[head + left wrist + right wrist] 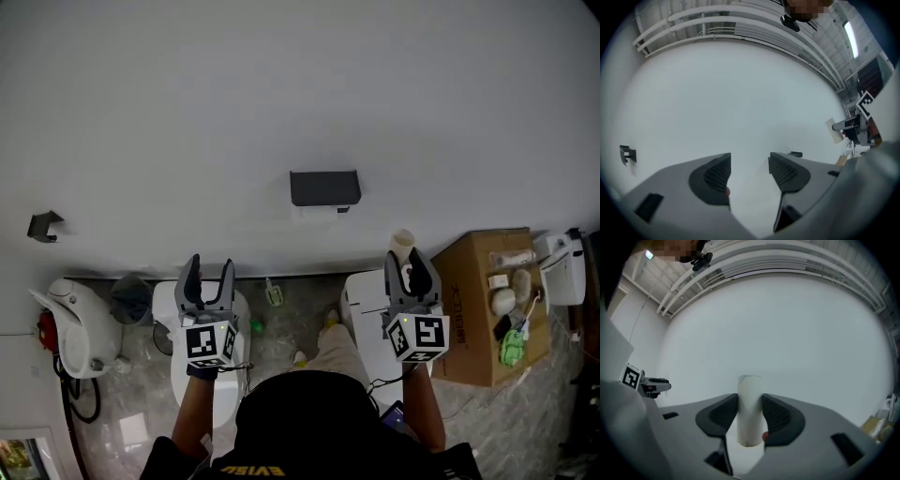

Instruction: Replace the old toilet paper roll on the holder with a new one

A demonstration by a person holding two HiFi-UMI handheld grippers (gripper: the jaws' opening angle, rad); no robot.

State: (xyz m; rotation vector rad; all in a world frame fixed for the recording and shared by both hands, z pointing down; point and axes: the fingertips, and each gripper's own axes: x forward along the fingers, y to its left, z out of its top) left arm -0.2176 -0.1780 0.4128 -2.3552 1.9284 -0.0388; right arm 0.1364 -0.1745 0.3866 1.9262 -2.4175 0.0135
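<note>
The right gripper (749, 399) has its fingers (780, 416) squeezed on an empty cardboard tube (750, 390), the old toilet paper roll with no paper left on it. The tube stands up straight between the two fingers, and its top pokes out above the fingertips. The left gripper (750, 161) has its fingers (715, 176) apart, and there is nothing between them, only the white wall (740, 93) far in front. Both grippers point at that wall. The black holder (324, 187) hangs on the wall, up past the fingertips and in the middle between the two grippers, well apart from both. No roll can be seen on it from here. A small dark hook (44, 225) sits on the wall far out to the left of the left fingers. A brown cardboard box (473, 309) with small things on top stands just to the right of the right fingers.
</note>
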